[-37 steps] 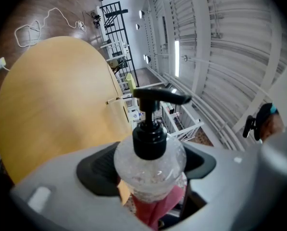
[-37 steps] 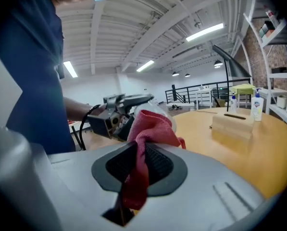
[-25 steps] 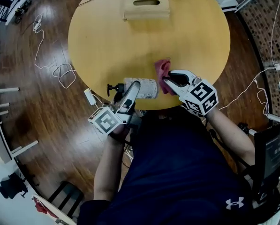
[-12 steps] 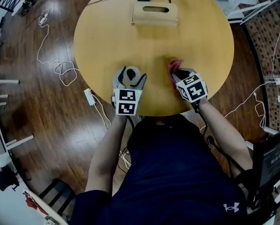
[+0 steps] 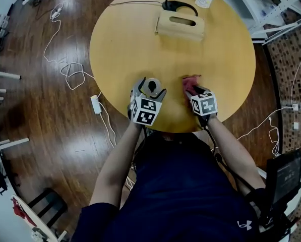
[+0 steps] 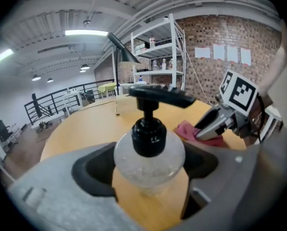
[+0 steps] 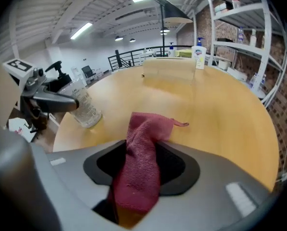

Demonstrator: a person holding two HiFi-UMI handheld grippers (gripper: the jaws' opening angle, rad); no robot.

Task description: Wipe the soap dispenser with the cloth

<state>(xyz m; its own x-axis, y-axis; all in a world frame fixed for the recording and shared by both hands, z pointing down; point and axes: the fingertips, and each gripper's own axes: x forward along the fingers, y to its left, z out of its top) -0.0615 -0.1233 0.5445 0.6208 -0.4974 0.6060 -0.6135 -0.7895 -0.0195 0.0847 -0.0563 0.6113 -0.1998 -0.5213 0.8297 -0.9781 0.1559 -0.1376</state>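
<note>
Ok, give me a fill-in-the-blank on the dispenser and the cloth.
The soap dispenser stands ___ on the table. Its pump head is coloured ___. In the head view, the cloth lies to the dispenser's ___.
Missing words: upright; black; right.

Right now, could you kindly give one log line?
left tongs: just opening round upright soap dispenser | right tongs: just opening, cloth between

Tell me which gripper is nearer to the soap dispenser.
Left. The left gripper has the soap dispenser between its jaws, which have just been opening; the right gripper, jaws likewise opening around the cloth, stands apart beside it.
</note>
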